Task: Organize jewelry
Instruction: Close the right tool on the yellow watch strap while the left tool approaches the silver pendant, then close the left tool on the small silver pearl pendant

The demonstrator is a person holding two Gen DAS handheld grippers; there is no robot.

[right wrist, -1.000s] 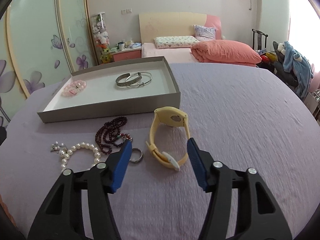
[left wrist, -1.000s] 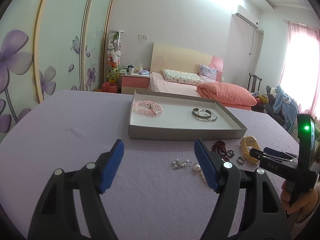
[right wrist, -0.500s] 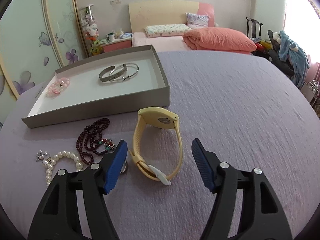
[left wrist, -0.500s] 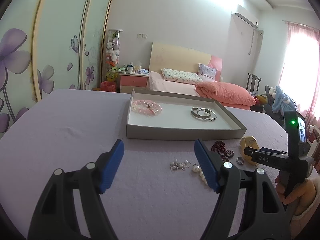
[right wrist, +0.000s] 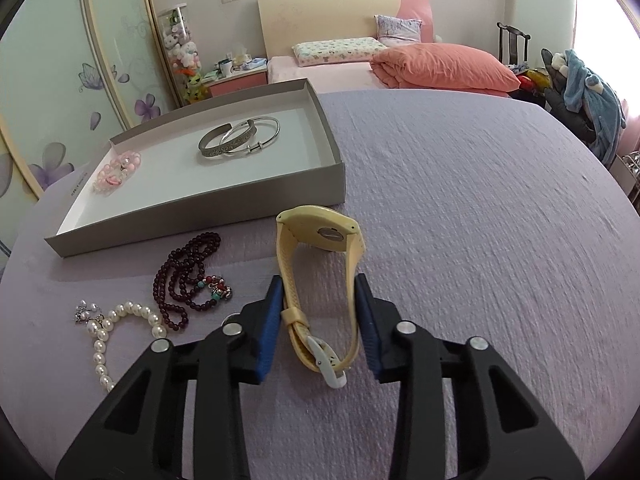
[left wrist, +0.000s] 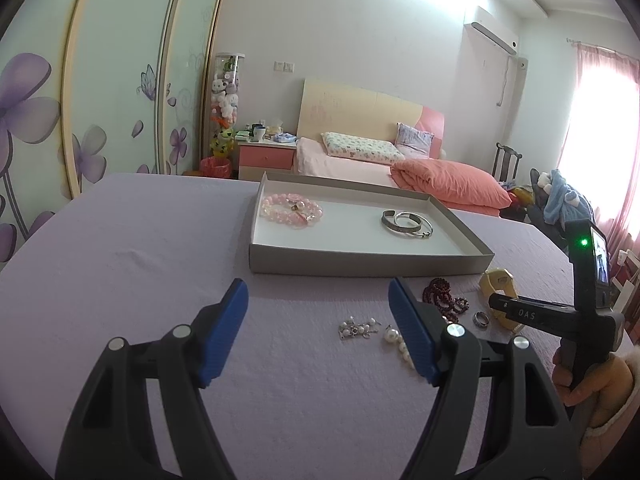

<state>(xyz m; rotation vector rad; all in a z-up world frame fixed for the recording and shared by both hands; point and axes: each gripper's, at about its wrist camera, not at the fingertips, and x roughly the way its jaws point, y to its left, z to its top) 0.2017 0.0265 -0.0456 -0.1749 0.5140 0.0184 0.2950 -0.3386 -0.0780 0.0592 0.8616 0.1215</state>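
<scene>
Right gripper (right wrist: 318,320) closing on yellow watch (right wrist: 320,280), pads at strap sides | left gripper (left wrist: 318,332) open, empty | grey tray (right wrist: 200,216) just behind watch | watch likely light, springy strap, may squash; clamp mid-band, not the buckle

- My table (right wrist: 460,208) wears a lilac, faintly ribbed cloth.
- On its far left lies a shallow grey tray (right wrist: 224,216).
- Just near of the tray's front wall lies a dark red bead string (right wrist: 182,276).
- Near and left of that lies a white pearl strand (right wrist: 120,320) with a small silver cluster (left wrist: 356,328) at its end.
- Right of the beads a yellow watch (right wrist: 320,236) stands on its edge.
- A small silver ring (left wrist: 481,319) lies between the beads and the watch.
</scene>
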